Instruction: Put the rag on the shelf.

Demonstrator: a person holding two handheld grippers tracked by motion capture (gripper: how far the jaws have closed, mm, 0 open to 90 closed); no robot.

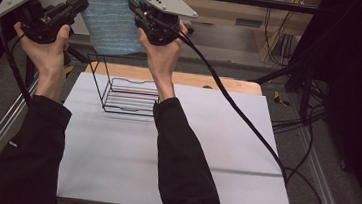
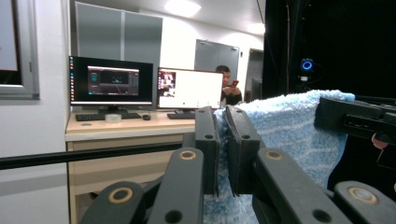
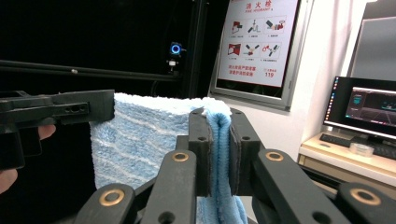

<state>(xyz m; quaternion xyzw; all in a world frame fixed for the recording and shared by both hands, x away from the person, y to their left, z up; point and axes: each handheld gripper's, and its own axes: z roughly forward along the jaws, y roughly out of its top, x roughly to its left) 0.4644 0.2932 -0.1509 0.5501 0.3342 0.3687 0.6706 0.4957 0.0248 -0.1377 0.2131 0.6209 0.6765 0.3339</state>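
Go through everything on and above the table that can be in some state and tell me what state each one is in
Towel: lifted off the table, stretched between both grippers by its top corners, hanging down.
Left gripper: jaws shut on one top corner of the towel.
Right gripper: jaws shut on the other top corner.
Wire rack: upright on the table, nothing on it, below the towel.
Monitors: switched on.

Light blue towel (image 1: 110, 22) with paler wavy stripes, hanging above the black wire rack (image 1: 122, 89). Black jaws on the left gripper (image 1: 84, 1) and right gripper (image 1: 133, 3), each topped by a grey plate with dark dots. Brass-coloured rivets on the black linkages. White sheet (image 1: 214, 150) under the rack, pale wood edge behind it. Black sleeves in front of the rack.
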